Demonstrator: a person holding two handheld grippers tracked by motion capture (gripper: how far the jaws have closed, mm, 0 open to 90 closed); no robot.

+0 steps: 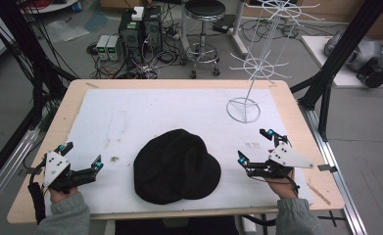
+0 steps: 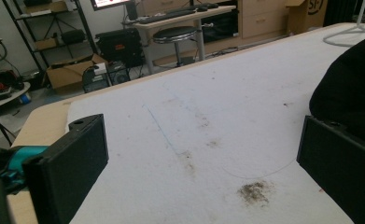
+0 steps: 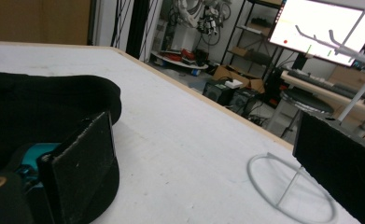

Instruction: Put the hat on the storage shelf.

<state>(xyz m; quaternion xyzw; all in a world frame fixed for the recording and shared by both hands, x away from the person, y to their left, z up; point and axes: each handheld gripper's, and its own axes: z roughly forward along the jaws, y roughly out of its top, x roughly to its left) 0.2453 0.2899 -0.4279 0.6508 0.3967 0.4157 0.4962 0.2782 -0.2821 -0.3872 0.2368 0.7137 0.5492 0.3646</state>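
Two grippers flank black cap (image 1: 176, 166) on white table mat (image 1: 130, 112). Left gripper (image 1: 81, 159), jaws spread wide, nothing between, cap just right of it. Right gripper (image 1: 256, 146) likewise gaping, cap to its left, white wire rack (image 1: 257, 63) beyond.

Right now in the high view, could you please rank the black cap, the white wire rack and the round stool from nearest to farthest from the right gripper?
1. Black cap: just left of the right gripper, mid-table.
2. White wire rack: beyond it, on the table's far right.
3. Round stool: on the floor past the table's far edge.
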